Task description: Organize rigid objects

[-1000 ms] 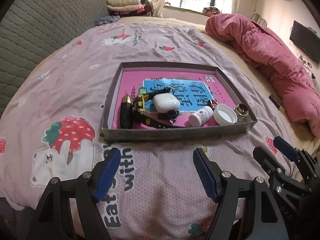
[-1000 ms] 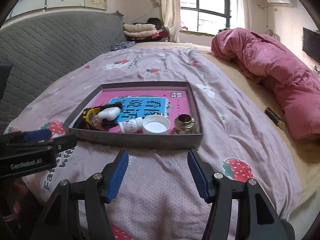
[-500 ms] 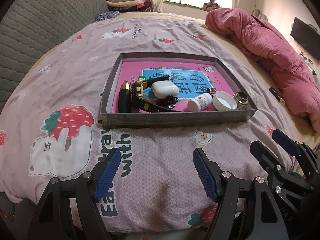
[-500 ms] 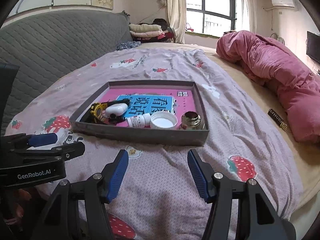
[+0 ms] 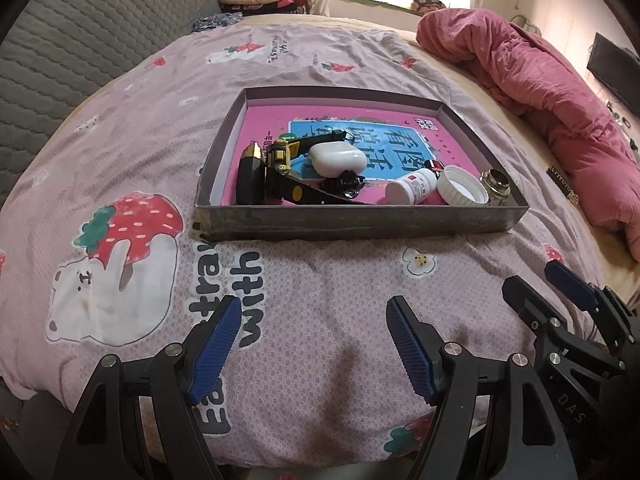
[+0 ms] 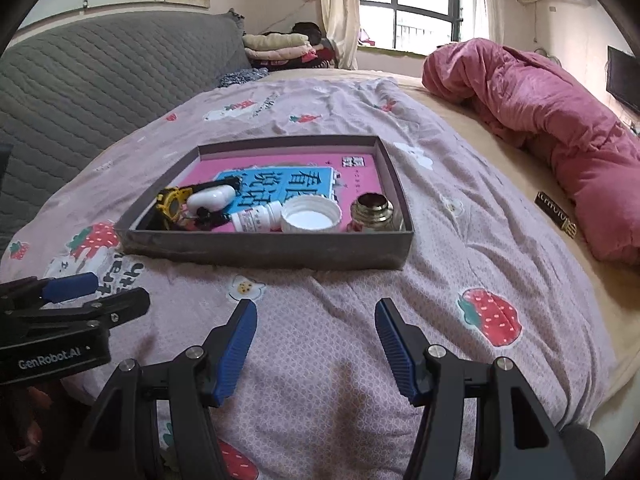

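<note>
1. My left gripper (image 5: 312, 344) and right gripper (image 6: 316, 340): jaws spread wide, nothing between them, both hovering over the bedsheet (image 5: 320, 280) near the tray (image 5: 360, 224).
2. The rigid items sit bunched at the tray's near wall: white case (image 5: 336, 157), pill bottle (image 5: 412, 186), white cap (image 5: 462, 190), metal jar (image 5: 496, 182). Probably parked there for sorting.
3. Readable text: "GenRobot.AI" on the left gripper body, "with" on the sheet.

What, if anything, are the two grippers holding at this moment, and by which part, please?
Nothing is held. The left gripper and the right gripper both hover open over the bedspread, short of the tray.
</note>
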`<state>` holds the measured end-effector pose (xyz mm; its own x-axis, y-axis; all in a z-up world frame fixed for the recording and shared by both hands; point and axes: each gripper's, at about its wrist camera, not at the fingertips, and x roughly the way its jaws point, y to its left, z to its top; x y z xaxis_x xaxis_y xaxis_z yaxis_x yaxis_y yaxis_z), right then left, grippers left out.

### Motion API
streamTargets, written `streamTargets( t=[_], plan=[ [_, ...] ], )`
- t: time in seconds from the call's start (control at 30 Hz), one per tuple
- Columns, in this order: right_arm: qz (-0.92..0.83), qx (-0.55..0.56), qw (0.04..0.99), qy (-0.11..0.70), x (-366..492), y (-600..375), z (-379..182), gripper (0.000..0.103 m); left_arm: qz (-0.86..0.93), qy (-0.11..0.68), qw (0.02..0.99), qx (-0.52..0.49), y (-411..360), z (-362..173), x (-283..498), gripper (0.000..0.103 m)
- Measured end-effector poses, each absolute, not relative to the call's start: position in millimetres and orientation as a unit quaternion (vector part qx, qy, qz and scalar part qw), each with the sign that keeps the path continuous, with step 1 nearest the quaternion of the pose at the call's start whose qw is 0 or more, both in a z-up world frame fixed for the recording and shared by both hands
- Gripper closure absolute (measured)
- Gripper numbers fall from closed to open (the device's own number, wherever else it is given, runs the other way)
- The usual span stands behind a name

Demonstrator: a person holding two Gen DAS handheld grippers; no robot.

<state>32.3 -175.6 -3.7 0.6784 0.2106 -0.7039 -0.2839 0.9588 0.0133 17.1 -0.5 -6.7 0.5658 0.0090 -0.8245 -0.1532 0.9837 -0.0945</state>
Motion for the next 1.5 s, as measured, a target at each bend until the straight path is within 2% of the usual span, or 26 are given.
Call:
streamTargets(
  t=[1.5],
  plan=[
    [0.145,-0.074,0.908,0.386,36,-163,-17,0.042,0.067,0.484,0.87,-0.066,2,-22,22,0.027]
  ],
)
